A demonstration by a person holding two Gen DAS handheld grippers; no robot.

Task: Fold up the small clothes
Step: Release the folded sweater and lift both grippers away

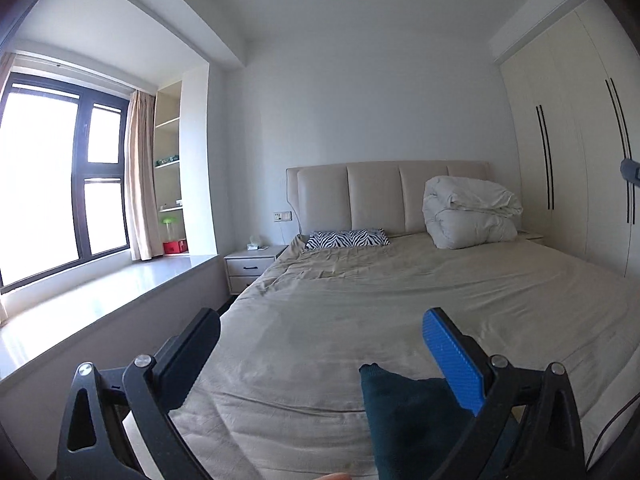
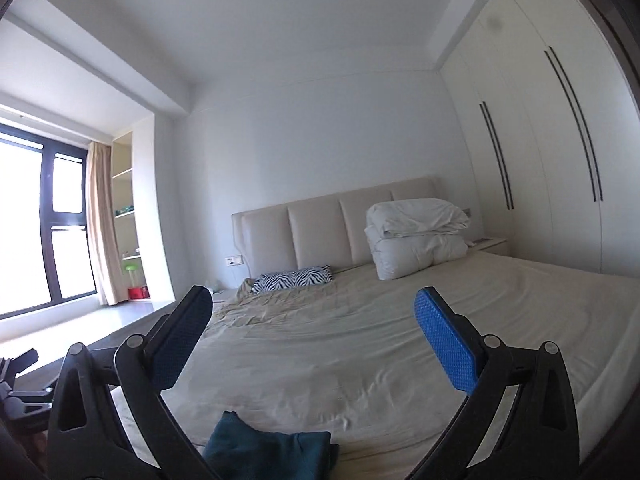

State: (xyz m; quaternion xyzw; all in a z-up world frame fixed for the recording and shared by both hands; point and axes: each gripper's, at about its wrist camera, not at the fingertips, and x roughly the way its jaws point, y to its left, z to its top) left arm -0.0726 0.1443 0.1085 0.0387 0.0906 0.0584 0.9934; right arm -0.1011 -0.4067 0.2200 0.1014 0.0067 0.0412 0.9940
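Observation:
A dark teal garment (image 1: 408, 420) lies on the beige bed sheet (image 1: 360, 300) near the foot of the bed. In the left wrist view it sits low and to the right, beside the blue pad of the right finger. My left gripper (image 1: 320, 344) is open and empty, held above the bed. In the right wrist view the same teal garment (image 2: 272, 452) lies at the bottom centre, below and between the fingers. My right gripper (image 2: 312, 332) is open and empty, above the sheet (image 2: 360, 340).
A zebra-striped pillow (image 1: 347, 239) and a folded white duvet (image 1: 470, 212) lie at the padded headboard (image 1: 376, 192). A nightstand (image 1: 252, 264) and window ledge (image 1: 100, 312) stand left of the bed. White wardrobe doors (image 1: 580, 152) run along the right.

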